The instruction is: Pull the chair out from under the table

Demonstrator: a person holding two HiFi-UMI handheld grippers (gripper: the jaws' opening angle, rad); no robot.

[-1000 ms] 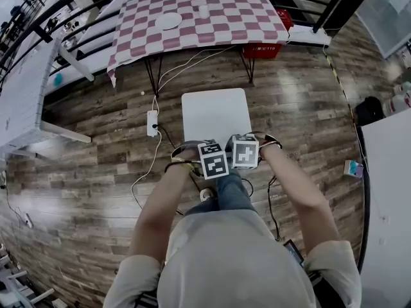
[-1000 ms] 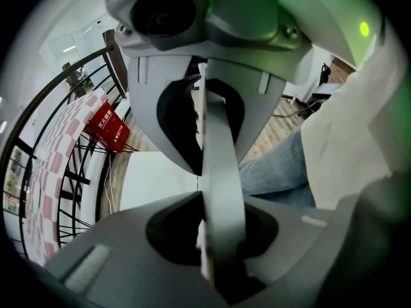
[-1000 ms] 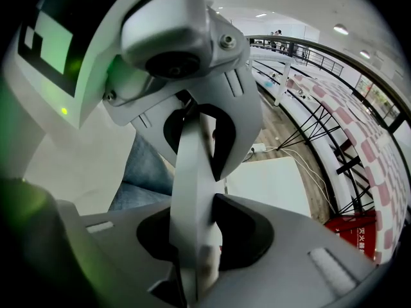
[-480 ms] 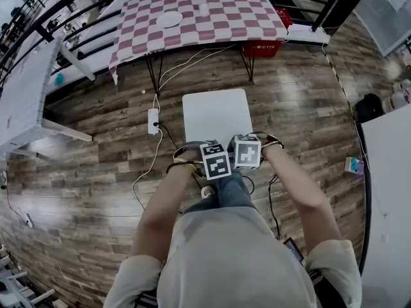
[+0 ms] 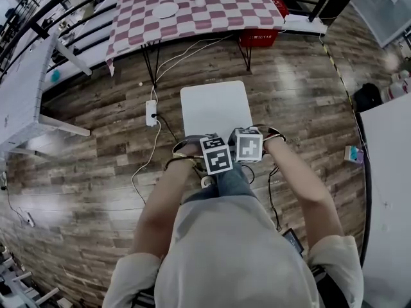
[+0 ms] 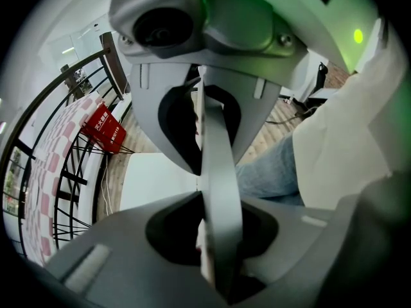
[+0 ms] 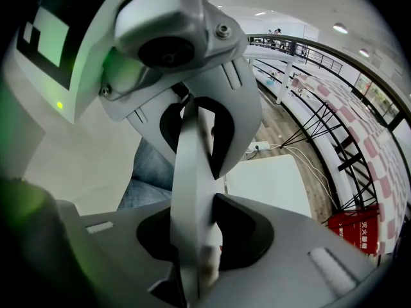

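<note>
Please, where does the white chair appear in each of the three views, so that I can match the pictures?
Head view: the chair is near the centre, a little above the middle, and its white seat faces up.
Left gripper view: its seat is left of centre.
Right gripper view: its seat is right of centre.
Shared landmark: the red box beyond the chair, seen at the left edge and at the lower right.

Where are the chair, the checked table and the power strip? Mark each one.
chair (image 5: pixel 215 108), head view, middle of the white seat.
checked table (image 5: pixel 237 11), head view, bare patch of its cloth.
power strip (image 5: pixel 151 113), head view, middle of its white body.
</note>
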